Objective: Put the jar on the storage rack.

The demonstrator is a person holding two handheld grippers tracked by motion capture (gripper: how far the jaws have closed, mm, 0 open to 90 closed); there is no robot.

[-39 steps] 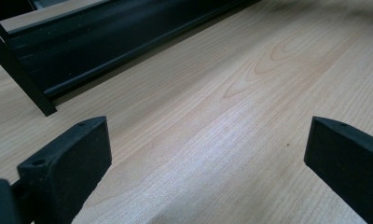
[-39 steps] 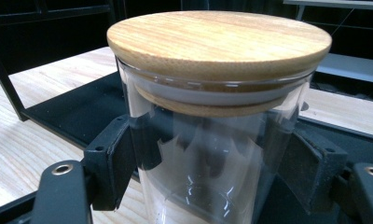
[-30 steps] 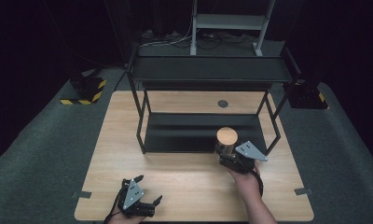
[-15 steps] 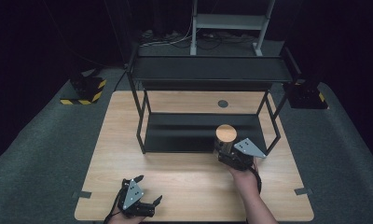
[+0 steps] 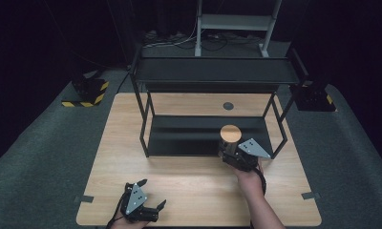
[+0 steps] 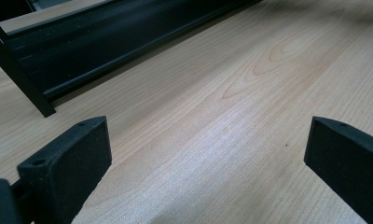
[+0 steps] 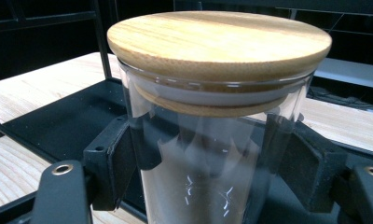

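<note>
Table [image 5: 189, 191] of pale wood is seen from above, ringed by grey carpet [image 5: 50, 157]. A black two-tier shelf rack [image 5: 213, 76] is set across the middle of the tabletop, its lower tray [image 5: 189, 136] lying low over the wood.

At about five o'clock from the rack's centre, a clear glass jar [image 7: 198, 168] with a round wooden lid [image 5: 230, 133] is held upright by the right gripper [image 5: 229, 151]. The jar is placed at the front edge of the lower tray; whether its base touches the tray cannot be told. In the right gripper view the two black jaws are pressed against opposite sides of the glass wall, just below the lid [image 7: 219, 39], so the jar is clamped between them. The person's right hand [image 5: 250, 175] is seen behind the gripper.

At about seven o'clock, close to the near edge of the table, the left gripper [image 5: 151, 199] is held low. In the left gripper view its jaws are spread wide apart, with bare wood grain [image 6: 212, 121] between them and the rack's lower tray [image 6: 105, 42] at eleven o'clock.
</note>
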